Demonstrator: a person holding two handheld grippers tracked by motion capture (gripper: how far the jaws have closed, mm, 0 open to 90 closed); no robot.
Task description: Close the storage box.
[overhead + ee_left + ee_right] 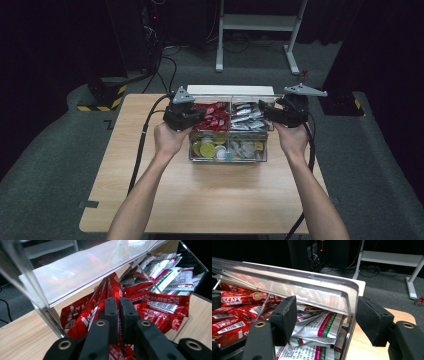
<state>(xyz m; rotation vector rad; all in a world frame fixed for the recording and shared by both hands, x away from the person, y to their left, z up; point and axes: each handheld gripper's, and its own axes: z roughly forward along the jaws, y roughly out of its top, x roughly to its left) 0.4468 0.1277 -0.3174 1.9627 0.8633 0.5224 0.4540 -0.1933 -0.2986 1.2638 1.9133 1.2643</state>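
Observation:
A clear plastic box (pixel 227 159) with several compartments sits at the table's far middle, its lid (pixel 75 272) raised. Red coffee sachets (pixel 216 116) fill its back left compartment. My left gripper (pixel 192 117) reaches into them, and its jaws (pixel 119 307) are shut on one red sachet (pixel 113 287) with only a sliver of red between the pads. White and green sachets (pixel 322 330) fill the back right compartment. My right gripper (pixel 327 306) stands open astride the box's right wall and the lid's corner (pixel 347 293), one pad inside the box and one outside.
The front compartments hold round yellow and green capsules (pixel 207 147) and small mixed packets (pixel 246 148). Bare wooden table (pixel 200 200) lies between the box and the person. A white desk frame (pixel 257 22) stands on the dark floor beyond the table.

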